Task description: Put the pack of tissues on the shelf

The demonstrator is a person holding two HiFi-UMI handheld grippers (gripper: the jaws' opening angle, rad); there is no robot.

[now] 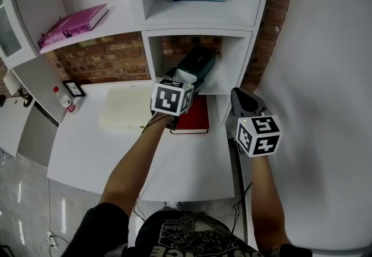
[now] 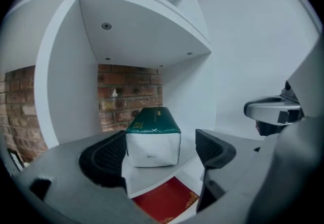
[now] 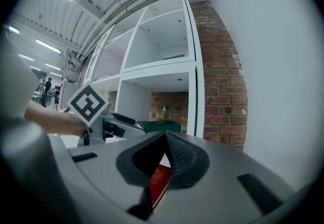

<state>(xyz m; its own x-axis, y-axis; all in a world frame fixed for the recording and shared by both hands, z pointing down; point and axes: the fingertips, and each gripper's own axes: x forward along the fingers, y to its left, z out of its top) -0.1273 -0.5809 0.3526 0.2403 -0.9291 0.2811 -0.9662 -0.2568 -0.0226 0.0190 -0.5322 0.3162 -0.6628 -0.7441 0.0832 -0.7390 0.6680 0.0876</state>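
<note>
White shelving fills the head view. The pack of tissues, green-topped, lies in the lower cubby near its front lip, with both side walls well clear of it. The left gripper sits at the cubby mouth. The right gripper is off past the cubby's right wall, over the desk. A red book lies on the desk, half under the cubby floor.

Left gripper view: jaws spread, pack standing between them on the board's edge. There is a gap at the right pad; the left pad is close, contact unclear. Open room above the pack up to the cubby ceiling.

Right gripper view: jaws pressed together, empty, red book below, brick wall alongside.
</note>
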